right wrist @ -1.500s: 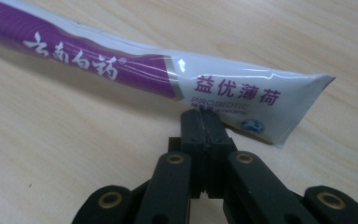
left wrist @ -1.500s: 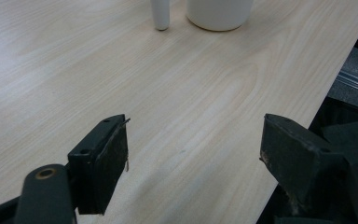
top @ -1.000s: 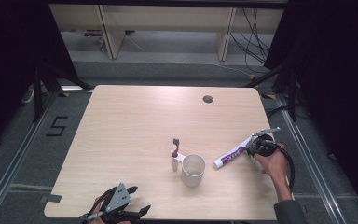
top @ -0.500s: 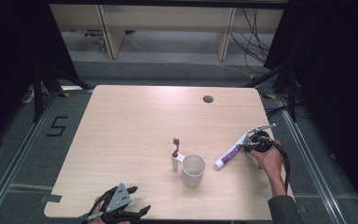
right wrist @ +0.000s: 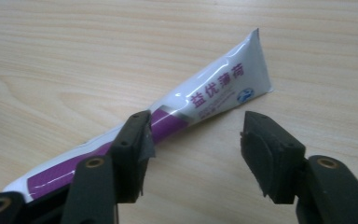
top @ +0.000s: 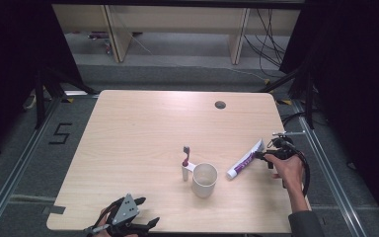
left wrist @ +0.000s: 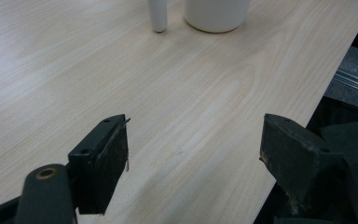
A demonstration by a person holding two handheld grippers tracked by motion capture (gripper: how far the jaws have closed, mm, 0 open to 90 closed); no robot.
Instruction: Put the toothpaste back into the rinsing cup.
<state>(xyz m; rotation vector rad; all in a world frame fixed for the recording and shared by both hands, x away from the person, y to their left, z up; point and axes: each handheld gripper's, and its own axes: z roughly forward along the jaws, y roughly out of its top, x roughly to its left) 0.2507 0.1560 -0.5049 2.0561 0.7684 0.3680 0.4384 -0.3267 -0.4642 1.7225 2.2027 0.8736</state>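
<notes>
Pale wood-grain runs across the surface point(top: 143, 128), which stands on a dark floor with shelving legs and cables behind it. My right tool point(right wrist: 193, 149) sits low over the right side of the surface, its jaws having just been opening; they now stand apart, released, with bare wood between the pads. The toothpaste tube point(right wrist: 177, 116), white and purple with purple print, lies flat on the surface. It passes just behind the left-hand jaw in the right gripper view, and its crimped flat end sits beyond the gap; whether that jaw touches the tube I cannot tell. In the high view my right tool point(top: 271, 154) is at the tube's point(top: 244, 160) crimped end, while the capped end points toward the white cup point(top: 205, 179). Just left of the cup a toothbrush point(top: 185, 160) with a red-and-white handle stands in a small white holder. My left tool point(left wrist: 193, 154) rests at the near edge of the surface, well apart from all this, jaws spread wide and released with nothing between them.
</notes>
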